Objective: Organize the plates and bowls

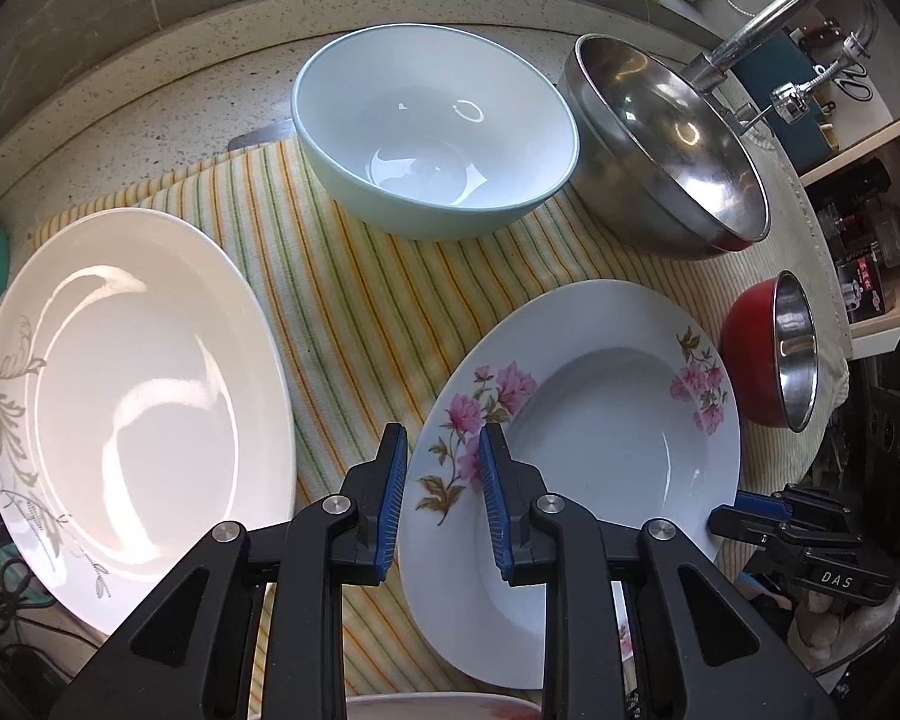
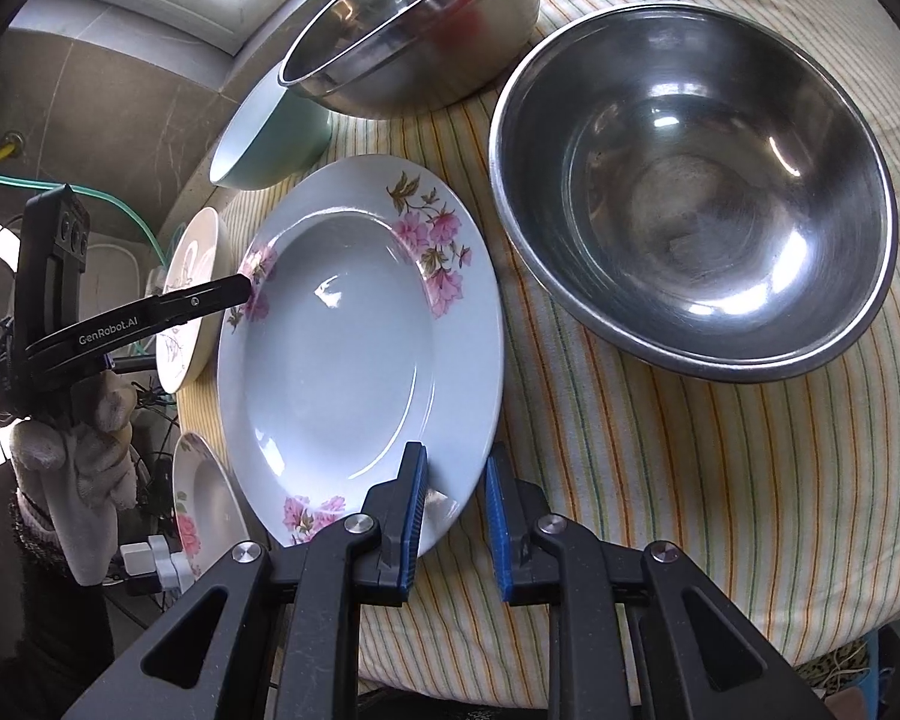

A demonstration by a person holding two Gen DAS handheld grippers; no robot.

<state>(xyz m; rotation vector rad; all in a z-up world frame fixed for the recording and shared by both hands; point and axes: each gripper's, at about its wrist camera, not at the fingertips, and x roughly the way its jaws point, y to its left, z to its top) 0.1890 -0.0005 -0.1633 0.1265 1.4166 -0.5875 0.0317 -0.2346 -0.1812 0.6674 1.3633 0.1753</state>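
Speckled counter under striped cloth bearing plates and bowls.

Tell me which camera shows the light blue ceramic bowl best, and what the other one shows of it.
The left wrist view. There the light blue bowl sits whole on the striped cloth, rim and inside in full sight. The right wrist view shows only part of its side and rim, behind the flowered plate and under a steel bowl.

You could read "GenRobot.AI" along your left gripper, and "DAS" on your right gripper.
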